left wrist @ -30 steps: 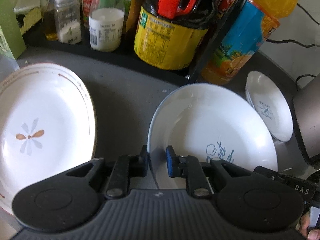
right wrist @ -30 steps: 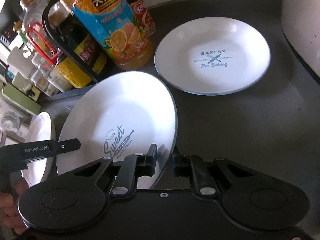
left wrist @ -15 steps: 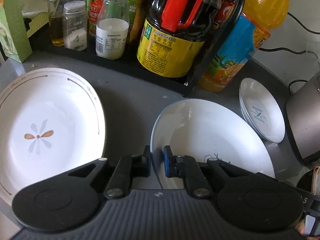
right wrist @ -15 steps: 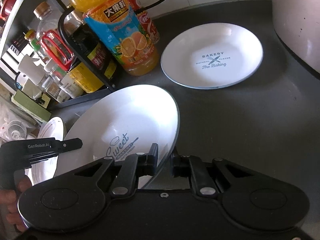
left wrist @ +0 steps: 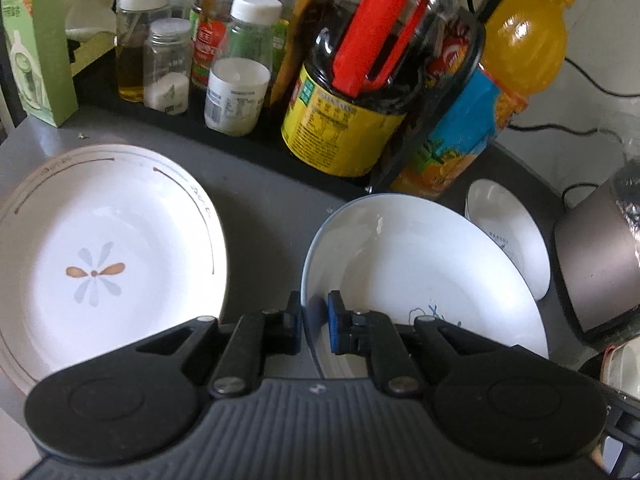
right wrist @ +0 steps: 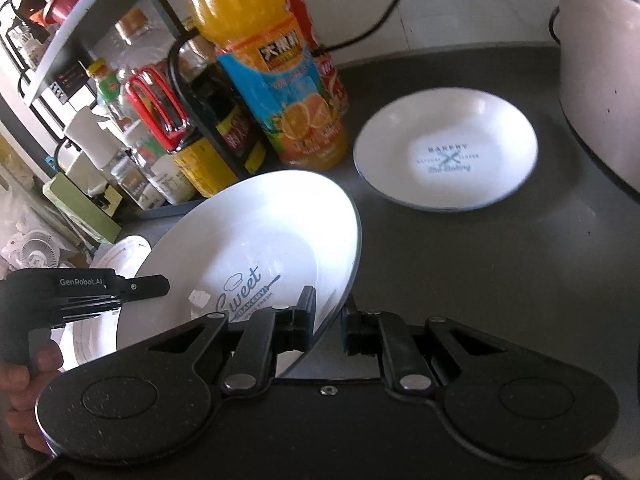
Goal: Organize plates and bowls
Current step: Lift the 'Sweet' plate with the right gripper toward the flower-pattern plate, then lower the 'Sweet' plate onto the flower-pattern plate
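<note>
Stretching from near edge to far wall, a grey counter [right wrist: 460, 264] carries three white dishes, kept on its open part because the far left is taken up by a black rack [left wrist: 420, 148] of sauce bottles with an orange drink bottle [right wrist: 276, 80] at its right end. On the left lies the widest dish, a flower plate [left wrist: 100, 264], flat and untouched. Right of it, the Sweet plate [right wrist: 256, 256] is tipped, its right rim higher than its left, and looks clear of the counter, carried between two tools since one pinch on so broad a dish would likely let it swing. Farther right, just beside the drink bottle, rests the smaller Bakery bowl [right wrist: 448, 152], flat on the counter and free on every side, so it may be where matching ware is meant to gather. At the plate's left rim, the left tool [left wrist: 314, 322] is nearly closed, pads clamped on the edge. At the opposite rim, the right tool [right wrist: 326, 320] is likewise nearly closed, biting the thin lip from the near right.
</note>
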Demonstrator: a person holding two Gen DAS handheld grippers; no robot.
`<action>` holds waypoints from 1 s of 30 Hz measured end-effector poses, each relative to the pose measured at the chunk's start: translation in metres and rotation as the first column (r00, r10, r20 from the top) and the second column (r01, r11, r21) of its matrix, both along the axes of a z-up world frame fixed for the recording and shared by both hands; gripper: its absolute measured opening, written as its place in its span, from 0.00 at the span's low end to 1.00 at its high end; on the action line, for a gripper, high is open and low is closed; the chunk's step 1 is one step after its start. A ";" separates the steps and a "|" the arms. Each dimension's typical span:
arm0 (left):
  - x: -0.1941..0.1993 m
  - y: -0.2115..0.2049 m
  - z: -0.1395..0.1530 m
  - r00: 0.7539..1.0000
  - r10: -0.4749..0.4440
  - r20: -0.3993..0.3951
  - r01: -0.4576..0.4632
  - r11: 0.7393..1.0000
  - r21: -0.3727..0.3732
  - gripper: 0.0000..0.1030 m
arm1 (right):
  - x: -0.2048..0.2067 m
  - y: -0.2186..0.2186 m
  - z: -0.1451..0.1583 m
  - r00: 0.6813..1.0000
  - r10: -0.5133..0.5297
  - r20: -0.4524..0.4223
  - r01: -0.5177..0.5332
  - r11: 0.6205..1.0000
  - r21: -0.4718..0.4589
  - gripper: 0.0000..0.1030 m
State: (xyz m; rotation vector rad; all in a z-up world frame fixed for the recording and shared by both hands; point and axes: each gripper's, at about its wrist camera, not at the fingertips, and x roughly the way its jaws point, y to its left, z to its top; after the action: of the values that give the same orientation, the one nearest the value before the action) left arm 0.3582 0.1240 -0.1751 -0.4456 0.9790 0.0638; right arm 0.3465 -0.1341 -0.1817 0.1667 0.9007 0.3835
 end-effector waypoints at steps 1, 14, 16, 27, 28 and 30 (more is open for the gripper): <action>-0.001 0.001 0.002 1.000 0.005 0.000 -0.005 1.000 -0.002 0.11 | 0.000 0.002 0.002 1.000 0.003 0.006 -0.002 1.000 -0.003 0.12; -0.018 0.036 0.020 0.996 0.091 0.026 -0.091 0.996 -0.001 0.11 | -0.002 0.042 0.015 0.995 0.089 0.042 -0.089 0.996 -0.010 0.12; -0.023 0.044 0.021 0.994 0.106 0.029 -0.106 0.994 -0.003 0.11 | -0.002 0.051 0.015 0.993 0.114 0.044 -0.113 0.993 -0.015 0.12; -0.046 0.095 0.017 0.980 0.197 0.014 -0.198 0.980 0.006 0.11 | -0.005 0.108 0.011 0.978 0.204 0.032 -0.203 0.979 -0.031 0.12; -0.048 0.101 0.016 0.979 0.205 0.011 -0.205 0.979 0.003 0.11 | -0.005 0.113 0.011 0.977 0.211 0.029 -0.210 0.977 -0.034 0.12; -0.050 0.111 0.014 0.975 0.223 0.001 -0.222 0.975 -0.006 0.11 | -0.005 0.125 0.009 0.974 0.226 0.021 -0.225 0.973 -0.042 0.12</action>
State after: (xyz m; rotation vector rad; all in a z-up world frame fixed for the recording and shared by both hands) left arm 0.3084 0.2346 -0.1616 -0.5594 0.9244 0.2629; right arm 0.3413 -0.0092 -0.1725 0.0228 0.9040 0.5777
